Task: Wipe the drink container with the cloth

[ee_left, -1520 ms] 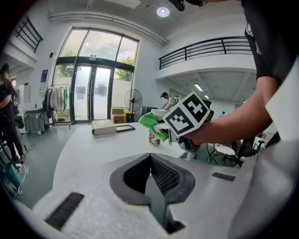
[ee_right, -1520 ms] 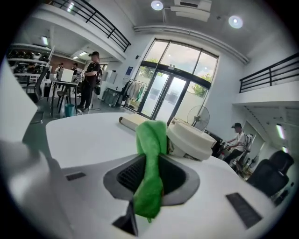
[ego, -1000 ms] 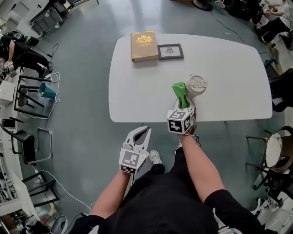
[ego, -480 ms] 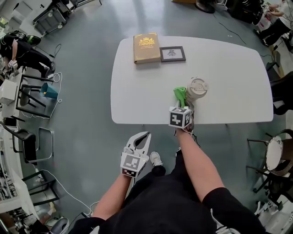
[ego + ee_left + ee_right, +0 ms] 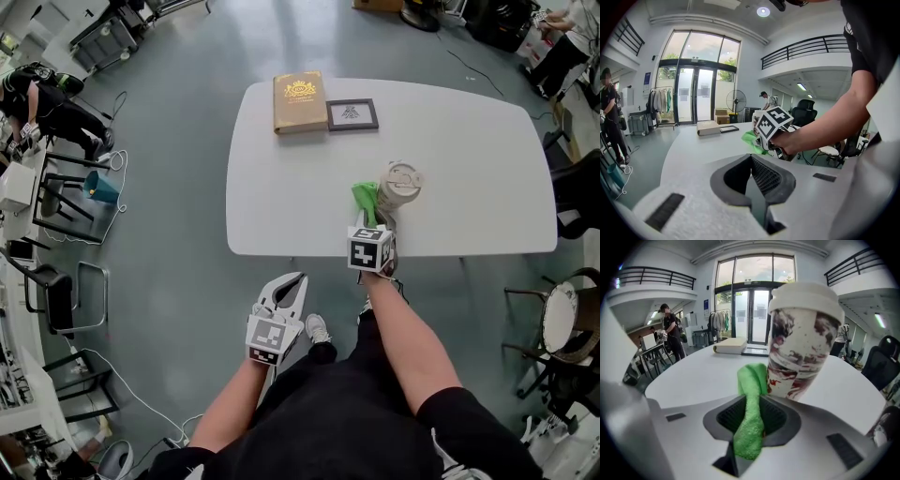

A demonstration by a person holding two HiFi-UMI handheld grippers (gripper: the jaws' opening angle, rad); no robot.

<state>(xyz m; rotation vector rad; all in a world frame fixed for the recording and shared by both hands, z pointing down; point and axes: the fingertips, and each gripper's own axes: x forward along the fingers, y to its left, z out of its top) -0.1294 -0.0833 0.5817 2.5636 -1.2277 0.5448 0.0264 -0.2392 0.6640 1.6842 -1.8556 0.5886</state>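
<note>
A paper drink cup with a white lid and dark red smears stands near the front edge of the white table. In the right gripper view the cup fills the upper right. My right gripper is shut on a green cloth, whose free end rests against the cup's left side. The cloth runs up between the jaws of the right gripper to the cup's base. My left gripper hangs below the table edge over the floor; the left gripper is shut and holds nothing.
A tan book and a small framed picture lie at the table's far left. Chairs stand to the right, and a rack with a teal bucket stands left. People stand far off.
My right gripper has shifted slightly along the cup's left side, the cloth staying against it. The left gripper has held its place.
</note>
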